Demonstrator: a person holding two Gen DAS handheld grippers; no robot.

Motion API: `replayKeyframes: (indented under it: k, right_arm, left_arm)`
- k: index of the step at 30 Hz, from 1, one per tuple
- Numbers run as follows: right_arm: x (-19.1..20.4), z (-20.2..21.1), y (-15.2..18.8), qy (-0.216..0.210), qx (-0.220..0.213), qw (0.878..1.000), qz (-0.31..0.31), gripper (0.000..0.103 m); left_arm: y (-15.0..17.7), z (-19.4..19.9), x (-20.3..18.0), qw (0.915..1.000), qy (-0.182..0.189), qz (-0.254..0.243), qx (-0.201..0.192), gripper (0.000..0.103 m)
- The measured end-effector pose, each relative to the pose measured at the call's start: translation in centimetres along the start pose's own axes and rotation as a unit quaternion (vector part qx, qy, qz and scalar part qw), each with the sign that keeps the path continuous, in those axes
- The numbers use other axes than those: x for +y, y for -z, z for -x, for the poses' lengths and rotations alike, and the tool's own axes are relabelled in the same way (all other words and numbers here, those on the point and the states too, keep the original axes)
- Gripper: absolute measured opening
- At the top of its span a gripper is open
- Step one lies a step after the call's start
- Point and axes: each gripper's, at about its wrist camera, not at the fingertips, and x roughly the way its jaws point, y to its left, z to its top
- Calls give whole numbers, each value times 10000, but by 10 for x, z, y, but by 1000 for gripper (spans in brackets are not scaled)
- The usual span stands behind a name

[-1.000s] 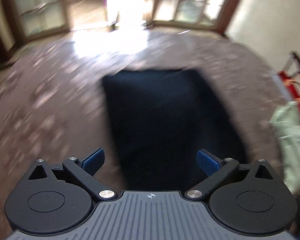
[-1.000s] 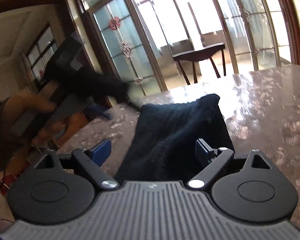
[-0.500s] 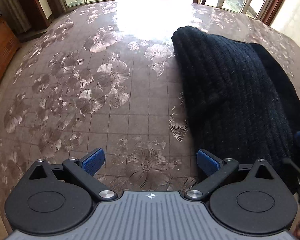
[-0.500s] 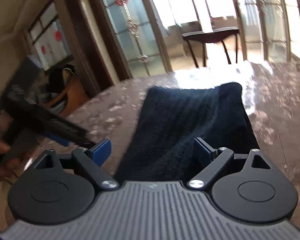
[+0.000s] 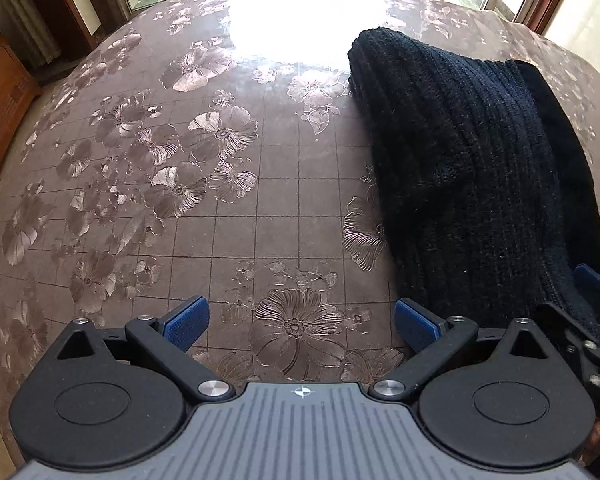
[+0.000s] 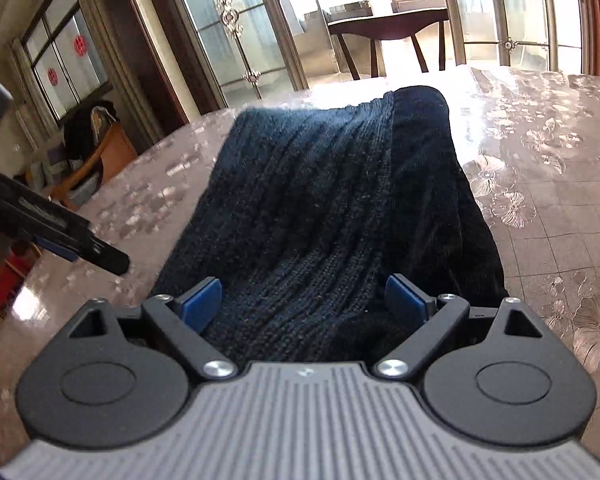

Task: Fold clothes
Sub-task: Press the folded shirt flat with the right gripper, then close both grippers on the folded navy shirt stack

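Two claws work over one dark knit garment [image 5: 460, 168] folded on the floral counter [image 5: 228, 216]. The left claw [image 5: 300, 322] gapes wide and empty over bare counter, steadier than before. The right claw [image 6: 302, 300] spreads wide around the garment's near end, gripping nothing; its edge is hidden beneath. A chair [image 6: 388, 30] stands beyond.

Floral-patterned table [image 5: 228, 208], glazed doors [image 6: 236, 32], dark side table [image 6: 388, 24], bright daylight
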Motion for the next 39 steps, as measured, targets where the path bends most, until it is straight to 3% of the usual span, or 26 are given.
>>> replayKeyframes:
  k: [5,11,18,23,31,35,39]
  right_arm:
    - [-8,26,-3,-261,-425,9985,-211,96]
    - [-25,41,-21,-34,-779,9968,-177,103]
    - [-67,0,-51,232,-211,9982,-510,103]
    - [-88,-34,-69,297,-24,9986,-428,103]
    - [-110,-70,-75,1,220,9982,-563,103]
    - [-116,-81,-71,-149,292,9978,-581,102]
    - [-107,-86,-65,-342,202,9982,-459,102]
  left_arm:
    - [-4,-7,1,9999,116,71,-43,101]
    - [-14,-23,4,9991,357,229,-80,101]
    - [-33,-45,0,9966,725,385,-60,101]
    - [-47,-57,-6,9969,723,321,-13,101]
    - [-59,-54,10,9915,1100,558,-406,101]
    - [-61,-54,14,9808,1700,699,-644,101]
    - [-63,-54,-1,9821,1600,374,-925,103]
